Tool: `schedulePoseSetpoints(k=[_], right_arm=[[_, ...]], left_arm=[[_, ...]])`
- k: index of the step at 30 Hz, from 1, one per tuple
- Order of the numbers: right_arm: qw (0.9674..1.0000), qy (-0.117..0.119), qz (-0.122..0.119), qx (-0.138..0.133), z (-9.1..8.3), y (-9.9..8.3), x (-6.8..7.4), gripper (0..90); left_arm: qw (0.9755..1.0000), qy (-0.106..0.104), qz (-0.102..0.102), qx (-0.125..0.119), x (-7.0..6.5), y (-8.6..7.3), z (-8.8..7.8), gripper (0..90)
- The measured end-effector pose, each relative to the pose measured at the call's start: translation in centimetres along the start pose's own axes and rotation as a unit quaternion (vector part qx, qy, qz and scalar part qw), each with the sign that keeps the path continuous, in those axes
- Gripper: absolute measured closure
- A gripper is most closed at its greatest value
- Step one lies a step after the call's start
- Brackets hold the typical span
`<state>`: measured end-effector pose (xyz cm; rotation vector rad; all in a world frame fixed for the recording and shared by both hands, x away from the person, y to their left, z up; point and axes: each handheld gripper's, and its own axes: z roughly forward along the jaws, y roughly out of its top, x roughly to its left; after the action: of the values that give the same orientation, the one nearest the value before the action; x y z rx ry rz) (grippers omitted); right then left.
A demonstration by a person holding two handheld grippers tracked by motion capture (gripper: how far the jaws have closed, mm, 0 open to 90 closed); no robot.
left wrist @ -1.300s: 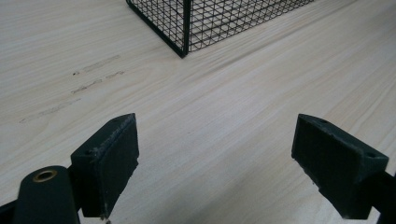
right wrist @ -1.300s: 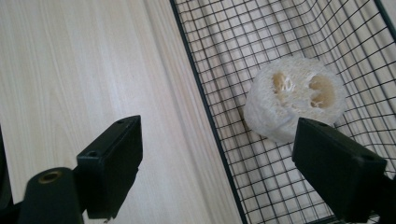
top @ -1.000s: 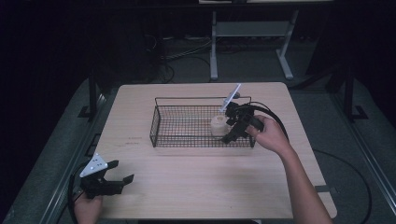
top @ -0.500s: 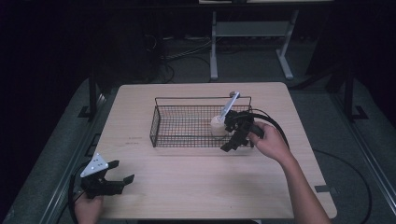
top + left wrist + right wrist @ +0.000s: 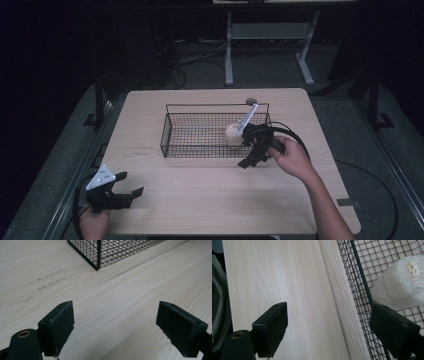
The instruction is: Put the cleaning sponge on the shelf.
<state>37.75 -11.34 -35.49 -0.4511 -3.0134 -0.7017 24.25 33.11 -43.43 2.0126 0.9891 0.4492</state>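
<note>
My right claw (image 5: 251, 150) hangs wide open and empty at the right end of the black wire-mesh basket (image 5: 200, 150), one jaw outside over the pale wooden bench (image 5: 210, 200), the other over the mesh. The basket's end wall runs between my jaws in the right gripper view and stands between me and the pale, fibrous loofah-like lump (image 5: 398, 286), which lies inside the basket against that right end. A grey plate on my claw juts up over the basket's rim. My left claw (image 5: 120, 192) rests well apart from the basket, near the bench's front left corner, jaws spread wide, holding nothing.
</note>
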Motion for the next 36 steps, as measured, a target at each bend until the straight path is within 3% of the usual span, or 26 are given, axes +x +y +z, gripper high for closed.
schedulePoseSetpoints(k=[2,9,36], right_arm=[[0.9998,0.014,0.002,-0.01,0.1,-0.3,0.0,15.3],[0.9996,0.022,0.004,-0.016,0.2,-1.0,0.4,15.3],[0.9997,0.019,0.001,-0.013,1.7,-4.4,2.8,15.0]], left_arm=[[1.0,0.0,0.001,0.001,0.0,0.0,0.0,13.6],[1.0,0.001,0.001,0.0,0.0,0.0,0.0,13.7],[1.0,0.002,0.0,0.0,0.0,-0.1,0.0,13.7]])
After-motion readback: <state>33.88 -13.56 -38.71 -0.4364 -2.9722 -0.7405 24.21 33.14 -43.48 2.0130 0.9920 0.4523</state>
